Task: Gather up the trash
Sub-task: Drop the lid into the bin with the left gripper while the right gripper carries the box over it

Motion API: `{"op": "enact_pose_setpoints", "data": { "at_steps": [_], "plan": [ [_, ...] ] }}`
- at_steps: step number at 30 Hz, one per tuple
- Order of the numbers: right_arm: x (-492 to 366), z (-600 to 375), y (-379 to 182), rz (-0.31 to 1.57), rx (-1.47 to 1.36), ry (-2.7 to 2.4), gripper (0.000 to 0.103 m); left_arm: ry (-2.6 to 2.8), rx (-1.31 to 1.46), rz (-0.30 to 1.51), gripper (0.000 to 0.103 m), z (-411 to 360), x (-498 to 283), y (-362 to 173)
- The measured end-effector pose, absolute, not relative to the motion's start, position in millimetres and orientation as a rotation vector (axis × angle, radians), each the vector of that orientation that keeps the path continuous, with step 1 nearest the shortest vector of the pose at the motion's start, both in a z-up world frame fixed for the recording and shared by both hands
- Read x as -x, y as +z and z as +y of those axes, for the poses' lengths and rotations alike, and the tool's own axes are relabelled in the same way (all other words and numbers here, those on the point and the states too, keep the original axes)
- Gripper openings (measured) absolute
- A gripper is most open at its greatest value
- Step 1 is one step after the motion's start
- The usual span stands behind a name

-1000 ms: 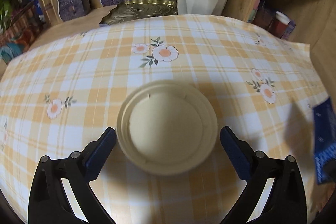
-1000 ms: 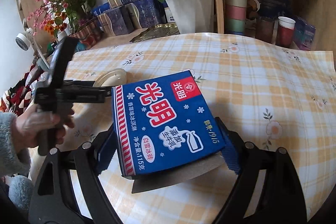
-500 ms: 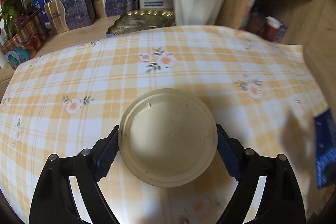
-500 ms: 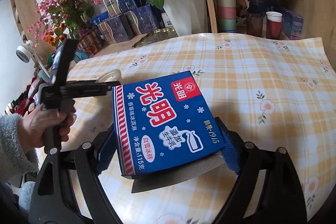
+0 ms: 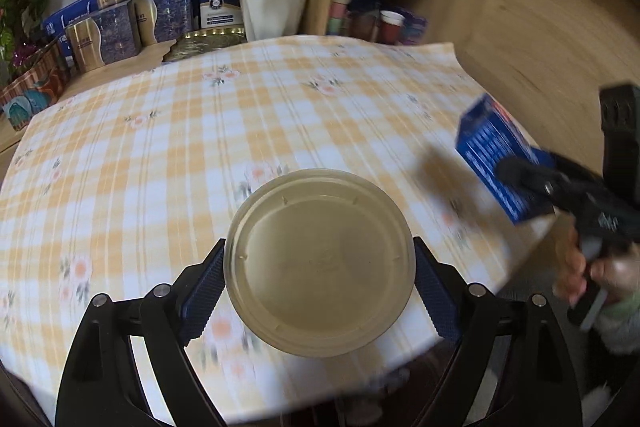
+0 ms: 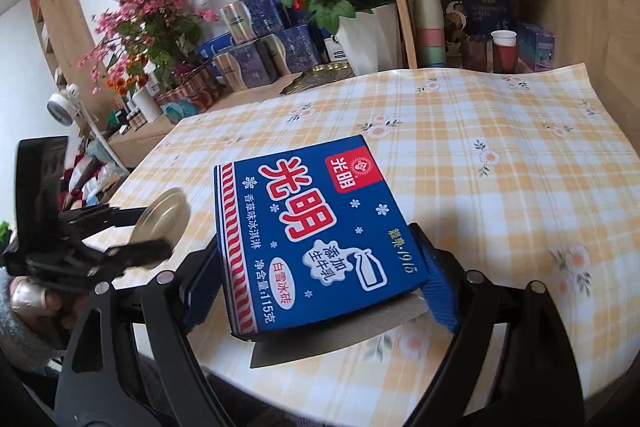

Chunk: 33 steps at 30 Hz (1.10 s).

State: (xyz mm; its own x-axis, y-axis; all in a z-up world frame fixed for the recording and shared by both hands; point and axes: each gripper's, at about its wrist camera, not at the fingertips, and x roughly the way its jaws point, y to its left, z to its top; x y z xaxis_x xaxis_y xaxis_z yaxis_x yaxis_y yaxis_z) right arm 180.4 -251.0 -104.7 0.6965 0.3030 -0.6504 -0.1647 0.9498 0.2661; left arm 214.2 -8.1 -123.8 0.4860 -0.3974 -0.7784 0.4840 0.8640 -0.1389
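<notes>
While the tabletop (image 5: 168,131) with its checked yellow cloth spreads out below and ahead of me, I carry one piece of trash in each hand above its near edge. The larger is the blue ice-cream carton (image 6: 312,239), held by my right gripper (image 6: 320,279): its fingers (image 6: 438,291) pinch the carton across its width, one on each side wall, with a grey flap hanging open underneath. Judging by that flap, the carton looks empty, so light but easily crushed; taking it on the side walls near the folded edges is where it should resist best. Left of the carton, my left gripper (image 5: 318,287) holds the round beige lid (image 5: 320,263), the fingers (image 5: 204,283) pressing its rim at opposite points, with the lid clear of the cloth. The lid seems thin, stiff enough at the rim yet springy and smooth, so I judge it could pop out if the squeeze is off its widest line.
</notes>
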Motion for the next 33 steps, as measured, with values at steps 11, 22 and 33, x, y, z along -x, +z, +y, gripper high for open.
{"op": "enact_pose_setpoints", "data": {
  "at_steps": [11, 22, 33],
  "plan": [
    [-103, -234, -95, 0.738, -0.15, 0.252, 0.084, -0.607, -0.151, 0.973, 0.086, -13, -93, -150],
    [-57, -235, -110, 0.779, -0.135, 0.245, 0.084, -0.62, -0.165, 1.119, 0.089, -24, -60, -222],
    [-50, -219, -130, 0.84, -0.104, 0.28, 0.084, -0.514, -0.049, 1.053, 0.092, 7, -77, -201]
  ]
}}
